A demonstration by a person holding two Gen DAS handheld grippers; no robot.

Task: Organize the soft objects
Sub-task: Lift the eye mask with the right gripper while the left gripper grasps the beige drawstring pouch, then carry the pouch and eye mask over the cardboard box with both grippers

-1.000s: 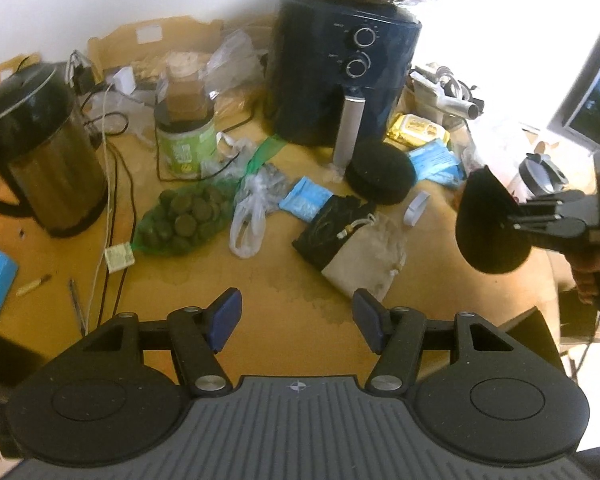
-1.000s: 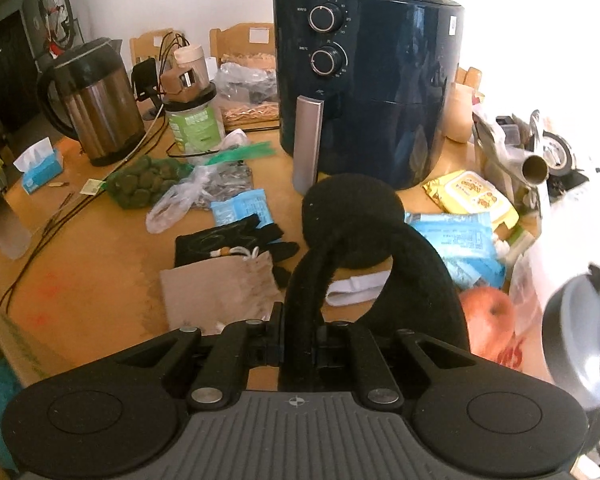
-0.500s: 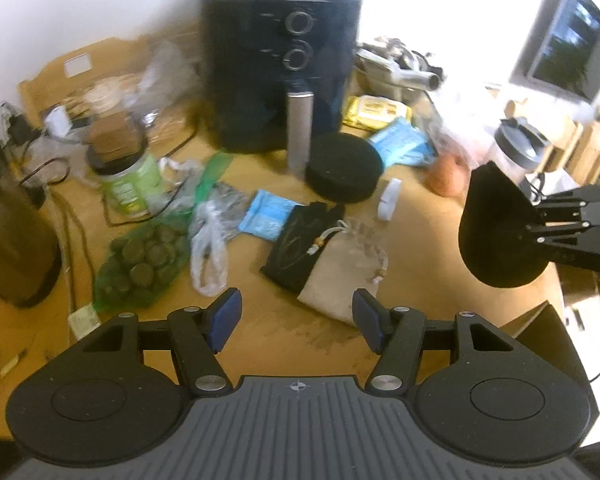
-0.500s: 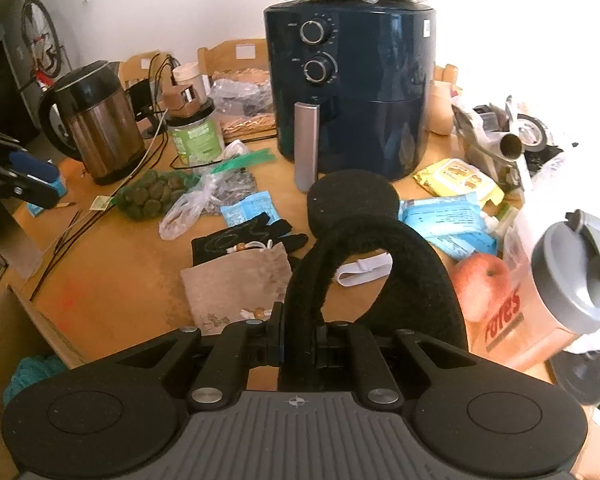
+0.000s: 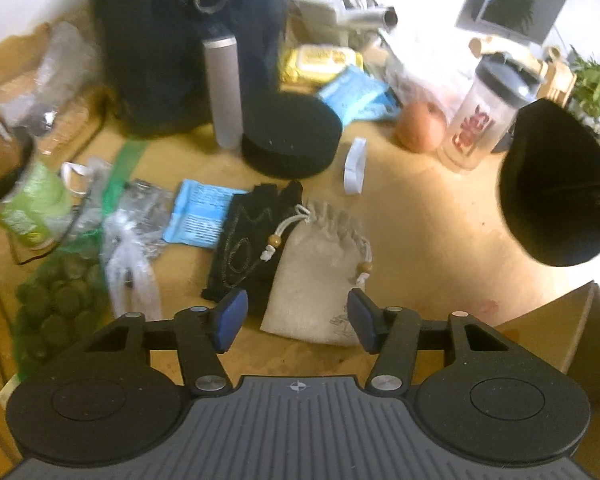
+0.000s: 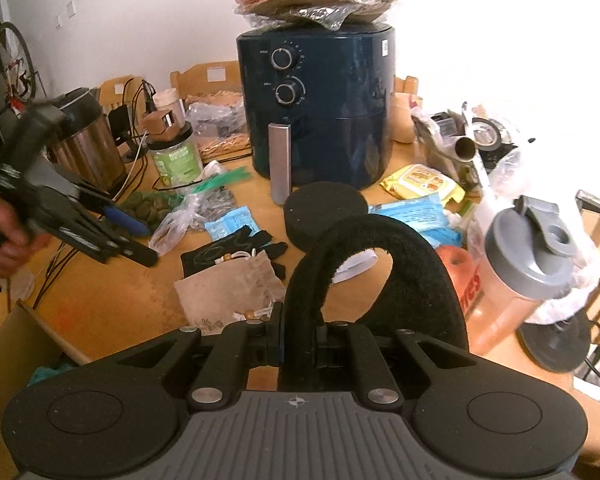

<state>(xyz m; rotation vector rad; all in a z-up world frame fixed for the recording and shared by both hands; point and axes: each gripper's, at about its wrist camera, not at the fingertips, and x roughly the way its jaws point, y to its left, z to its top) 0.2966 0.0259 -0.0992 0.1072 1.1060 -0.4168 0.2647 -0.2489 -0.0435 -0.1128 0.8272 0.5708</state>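
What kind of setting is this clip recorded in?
Most likely a home kitchen or dining table, heavily cluttered: an air fryer, an electric kettle and a shaker bottle stand among snack packets.

Left tongs point(image 5: 296, 322) just narrowing, nothing gripped; right tongs point(image 6: 300, 340) clamped.

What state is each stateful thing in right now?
Left hand-held gripper: open, jaws just been closing, nothing between the pads.
Right hand-held gripper: shut on black pad, held bent off the table.
Second black pad: lying flat by air fryer.
Beige pouch: lying flat, drawstring pulled shut.
Black glove: lying partly under the pouch.
Shaker bottle: upright, flip cap open.
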